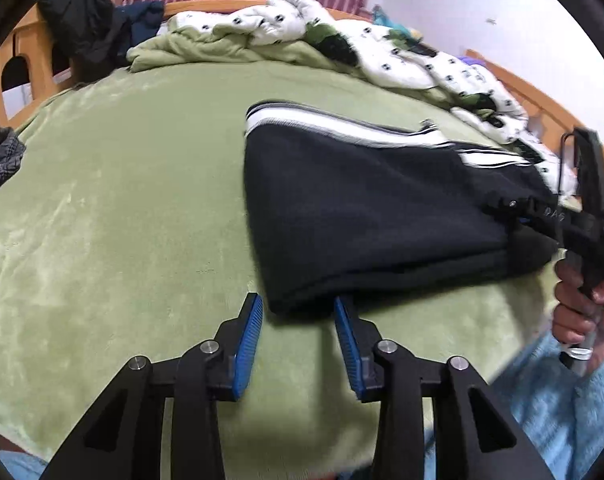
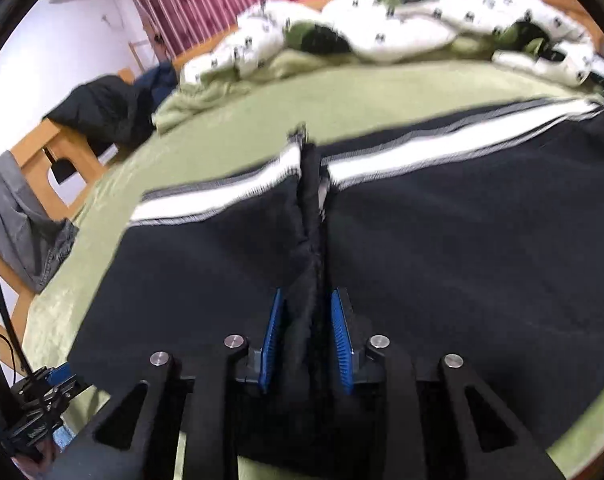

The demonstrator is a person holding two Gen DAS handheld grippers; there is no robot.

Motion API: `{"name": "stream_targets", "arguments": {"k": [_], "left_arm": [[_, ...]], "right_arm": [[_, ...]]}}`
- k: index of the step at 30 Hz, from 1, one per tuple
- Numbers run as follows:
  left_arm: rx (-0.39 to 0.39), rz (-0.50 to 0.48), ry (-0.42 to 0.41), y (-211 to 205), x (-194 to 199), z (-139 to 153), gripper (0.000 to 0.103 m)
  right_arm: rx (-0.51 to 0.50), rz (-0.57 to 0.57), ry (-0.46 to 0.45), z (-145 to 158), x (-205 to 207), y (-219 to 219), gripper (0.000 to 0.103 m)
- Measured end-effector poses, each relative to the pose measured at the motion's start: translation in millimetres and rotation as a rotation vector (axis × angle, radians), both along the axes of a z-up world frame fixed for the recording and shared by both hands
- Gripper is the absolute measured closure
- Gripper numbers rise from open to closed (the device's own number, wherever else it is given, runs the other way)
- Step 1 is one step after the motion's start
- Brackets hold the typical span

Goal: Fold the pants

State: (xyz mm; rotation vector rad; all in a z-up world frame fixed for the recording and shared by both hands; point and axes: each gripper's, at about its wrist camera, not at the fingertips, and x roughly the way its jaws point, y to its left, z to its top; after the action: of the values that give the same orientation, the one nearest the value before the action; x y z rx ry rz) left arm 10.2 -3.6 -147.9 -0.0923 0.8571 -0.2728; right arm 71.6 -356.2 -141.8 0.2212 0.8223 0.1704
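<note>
The left gripper [image 1: 297, 306], black-framed with blue ribbed pads, stands with its jaws spread wide and nothing between them, the right pad's tip touching cloth. The right gripper [image 2: 306, 300], of the same black frame and blue pads, is clamped on a bunched ridge of black fabric. A bare hand [image 1: 582, 312] grips its handle, the sleeve light blue and fleecy.

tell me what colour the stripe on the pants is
White, edged with thin grey lines, running along the black pants. The stripe shows best in the right wrist view.
</note>
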Motion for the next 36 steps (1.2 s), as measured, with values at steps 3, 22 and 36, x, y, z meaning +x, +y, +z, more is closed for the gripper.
{"name": "stream_targets", "arguments": {"k": [3,22,36], "left_arm": [[-0.029,-0.013,-0.040,-1.4,-4.7,18.1,0.063],[0.071,0.065,0.032,-17.6,64.3,17.0,0.049],[0.069,0.023,0.273,-28.7,165.5,-18.9,0.049]], "right_arm": [[-0.048,0.028,0.029,-8.4,-13.3,4.3,0.075],[-0.165,-0.438,-0.049,40.9,-31.3,-217.8,0.029],[0.146,-0.582,0.035,-21.8,57.1,-341.2,0.028]]}}
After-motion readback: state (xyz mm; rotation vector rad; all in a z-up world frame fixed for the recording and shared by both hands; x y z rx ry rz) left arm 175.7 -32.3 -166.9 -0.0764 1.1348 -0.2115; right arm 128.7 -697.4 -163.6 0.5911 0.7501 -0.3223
